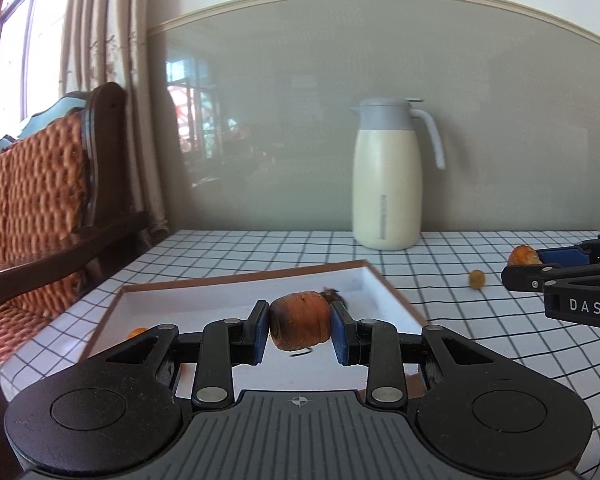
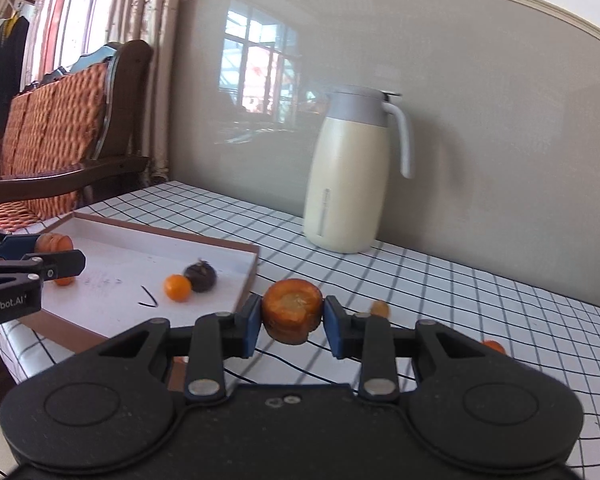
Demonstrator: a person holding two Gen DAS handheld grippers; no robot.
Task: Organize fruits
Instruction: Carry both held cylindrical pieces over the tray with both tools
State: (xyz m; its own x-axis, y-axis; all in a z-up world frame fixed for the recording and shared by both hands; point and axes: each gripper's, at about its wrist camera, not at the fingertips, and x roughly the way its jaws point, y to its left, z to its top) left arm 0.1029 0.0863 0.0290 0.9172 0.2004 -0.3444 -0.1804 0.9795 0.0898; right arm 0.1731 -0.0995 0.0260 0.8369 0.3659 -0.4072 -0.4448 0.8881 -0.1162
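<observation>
Left wrist view: my left tongs (image 1: 300, 327) are closed on an orange fruit chunk (image 1: 299, 319) over the tray (image 1: 396, 300). My right tongs (image 2: 287, 322) pinch a second chunk (image 2: 292, 310) above the checked bench (image 2: 480, 312), just short of the tray. Inside lie a small orange (image 2: 177, 287) and a dark fruit (image 2: 200, 276). Farther out, two small pieces (image 2: 380, 308) wait on the bench, so I judge the sorting about half done.
</observation>
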